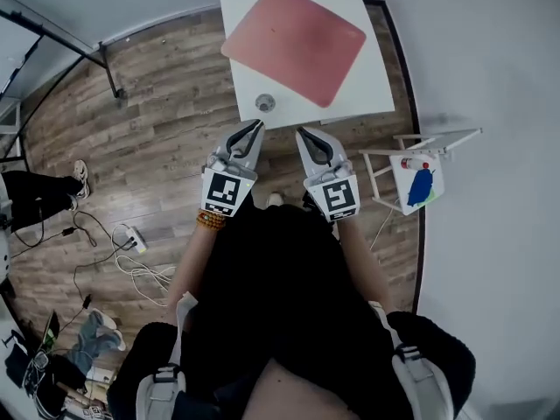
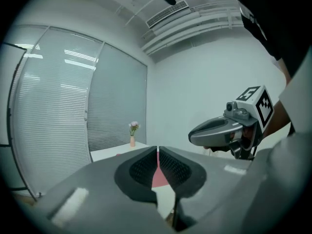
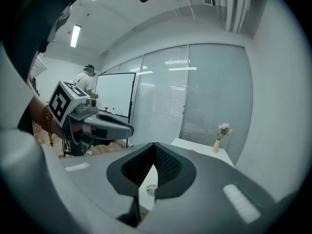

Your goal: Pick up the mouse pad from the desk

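Desk (image 1: 372, 81) cut off; mouse pad (image 1: 296, 42) whole

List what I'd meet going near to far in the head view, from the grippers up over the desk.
left gripper and right gripper level with each other → desk → small round grey object → red mouse pad

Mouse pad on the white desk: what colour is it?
The mouse pad is a plain pinkish red with no pattern, and the head view shows it best.
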A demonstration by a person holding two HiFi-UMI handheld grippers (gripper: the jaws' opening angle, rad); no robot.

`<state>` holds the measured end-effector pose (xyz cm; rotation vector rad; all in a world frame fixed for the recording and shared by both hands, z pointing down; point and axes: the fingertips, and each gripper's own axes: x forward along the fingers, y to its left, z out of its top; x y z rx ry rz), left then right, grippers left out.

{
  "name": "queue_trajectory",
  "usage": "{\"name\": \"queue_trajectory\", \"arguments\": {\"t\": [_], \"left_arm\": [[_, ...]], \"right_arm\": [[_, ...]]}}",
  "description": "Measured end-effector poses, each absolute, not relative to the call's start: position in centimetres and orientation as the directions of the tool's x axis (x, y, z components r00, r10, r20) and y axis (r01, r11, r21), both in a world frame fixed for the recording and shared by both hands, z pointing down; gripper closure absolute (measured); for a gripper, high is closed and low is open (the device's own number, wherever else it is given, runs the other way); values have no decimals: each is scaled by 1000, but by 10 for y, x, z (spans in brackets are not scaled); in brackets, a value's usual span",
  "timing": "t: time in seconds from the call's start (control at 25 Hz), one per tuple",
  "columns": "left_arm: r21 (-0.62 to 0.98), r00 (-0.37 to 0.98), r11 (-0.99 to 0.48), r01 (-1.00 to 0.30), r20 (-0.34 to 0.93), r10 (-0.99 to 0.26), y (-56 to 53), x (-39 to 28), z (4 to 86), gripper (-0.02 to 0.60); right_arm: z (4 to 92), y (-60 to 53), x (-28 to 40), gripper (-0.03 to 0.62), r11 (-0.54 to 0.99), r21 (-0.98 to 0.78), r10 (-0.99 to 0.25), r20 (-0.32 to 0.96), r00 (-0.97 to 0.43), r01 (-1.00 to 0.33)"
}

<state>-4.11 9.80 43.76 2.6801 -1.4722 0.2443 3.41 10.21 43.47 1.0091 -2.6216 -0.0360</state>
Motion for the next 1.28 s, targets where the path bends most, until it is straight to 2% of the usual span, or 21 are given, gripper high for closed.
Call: {"name": "queue_trajectory", "arguments": {"t": [0.24,0.64,0.92,1.28], "left_arm": [[-41,615,-628,-777,160,-772,21,-74,429,577],[26,637,-662,-749,302,-709,-58,-78,480,577],[117,539,-541,-833,394,-744,-109,-84,521,577],[192,384,-336,-922,566,-729,-143,-153,585,554]], "right_arm": [[417,30,19,572,673,161,-729,305,-612,-722],[429,-50,34,572,636,148,-756,319,-572,-757],[450,-118,63,572,669,93,-723,311,-617,-737],[476,-187,74,572,710,68,-677,339,-654,-700]]}}
